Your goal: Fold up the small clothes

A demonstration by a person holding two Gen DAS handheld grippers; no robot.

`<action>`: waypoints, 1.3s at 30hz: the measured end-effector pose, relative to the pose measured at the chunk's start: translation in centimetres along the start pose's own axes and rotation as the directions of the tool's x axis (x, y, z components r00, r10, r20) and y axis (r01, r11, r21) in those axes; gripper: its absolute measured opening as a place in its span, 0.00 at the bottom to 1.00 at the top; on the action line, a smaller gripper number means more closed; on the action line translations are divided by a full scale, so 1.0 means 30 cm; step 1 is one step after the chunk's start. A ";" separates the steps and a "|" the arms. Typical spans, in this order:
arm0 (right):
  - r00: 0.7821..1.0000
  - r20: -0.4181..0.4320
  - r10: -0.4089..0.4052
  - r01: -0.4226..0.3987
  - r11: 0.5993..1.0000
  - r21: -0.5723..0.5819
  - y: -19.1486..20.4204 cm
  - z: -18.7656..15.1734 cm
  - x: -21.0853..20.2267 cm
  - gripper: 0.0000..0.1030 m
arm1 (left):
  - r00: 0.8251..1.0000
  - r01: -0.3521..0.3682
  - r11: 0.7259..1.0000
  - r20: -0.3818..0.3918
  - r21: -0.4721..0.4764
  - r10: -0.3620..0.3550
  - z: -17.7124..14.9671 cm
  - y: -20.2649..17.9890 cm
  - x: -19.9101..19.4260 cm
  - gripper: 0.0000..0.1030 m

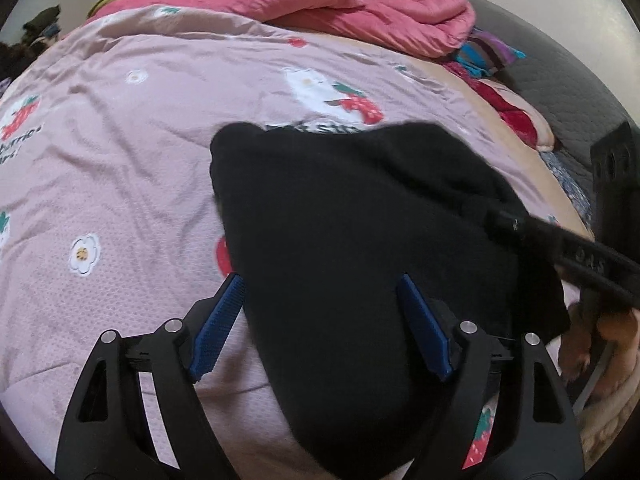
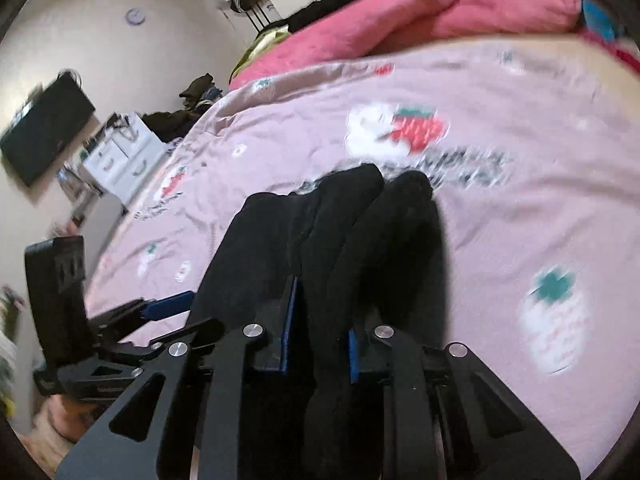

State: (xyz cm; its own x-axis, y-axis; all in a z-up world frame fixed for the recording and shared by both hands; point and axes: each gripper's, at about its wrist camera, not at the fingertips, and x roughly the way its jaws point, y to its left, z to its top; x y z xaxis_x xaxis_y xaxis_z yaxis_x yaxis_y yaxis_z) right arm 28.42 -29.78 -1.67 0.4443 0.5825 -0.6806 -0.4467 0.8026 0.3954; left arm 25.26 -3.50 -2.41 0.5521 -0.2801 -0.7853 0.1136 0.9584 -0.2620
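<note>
A small black garment [image 1: 360, 232] lies on a pink bedspread with strawberry prints [image 1: 120, 160]. My left gripper [image 1: 320, 304] is open, its blue pads [image 1: 218, 328] on either side of the garment's near part, holding nothing. My right gripper [image 2: 320, 320] is shut on a bunched fold of the black garment [image 2: 360, 232], which hangs forward from between its blue pads [image 2: 289, 320]. In the left wrist view the right gripper's black fingers [image 1: 560, 248] reach in from the right to the garment's right edge. The left gripper [image 2: 120, 320] shows at the lower left of the right wrist view.
A rumpled pink quilt [image 1: 340, 8] lies at the back of the bed, with striped and red fabrics [image 1: 492, 56] beside a dark headboard [image 1: 568, 92]. In the right wrist view a wall TV [image 2: 44, 128] and a white drawer unit [image 2: 120, 152] stand at the left.
</note>
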 end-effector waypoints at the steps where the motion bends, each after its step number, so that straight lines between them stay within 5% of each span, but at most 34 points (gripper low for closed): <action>1: 1.000 -0.007 -0.017 0.017 1.000 -0.003 -0.011 0.004 0.013 0.18 | 1.000 -0.006 1.000 -0.009 0.011 0.006 -0.008 -0.011 0.006 0.72; 9: 0.995 -0.026 -0.097 0.098 0.995 0.012 -0.072 -0.075 0.068 0.21 | 0.999 -0.013 1.000 -0.036 0.028 0.014 -0.040 -0.046 0.030 0.74; 12: 0.995 -0.008 -0.104 0.104 0.993 0.060 -0.091 -0.092 0.053 0.32 | 0.999 -0.021 0.999 -0.042 0.038 0.023 -0.042 -0.053 0.027 0.74; 22: 1.000 0.009 -0.022 0.020 0.986 0.165 -0.111 -0.175 -0.059 0.52 | 0.999 -0.029 0.999 -0.040 0.023 0.030 -0.064 -0.057 0.009 0.76; 33: 0.997 0.071 0.019 -0.030 0.986 0.163 -0.084 -0.242 -0.191 0.53 | 1.000 -0.004 1.000 -0.022 -0.021 0.003 -0.103 -0.025 -0.040 0.80; 39: 0.990 0.114 0.088 -0.111 0.970 0.216 -0.095 -0.128 -0.202 0.49 | 1.000 0.006 1.000 -0.017 -0.030 -0.006 -0.120 -0.020 -0.052 0.80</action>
State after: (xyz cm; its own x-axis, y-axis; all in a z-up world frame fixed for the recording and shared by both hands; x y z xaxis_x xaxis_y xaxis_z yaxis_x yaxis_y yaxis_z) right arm 24.00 -36.09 -1.03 0.4889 0.6620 -0.5682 -0.3154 0.7414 0.5924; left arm 21.36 -3.86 -3.05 0.5376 -0.2872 -0.7928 0.0917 0.9546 -0.2836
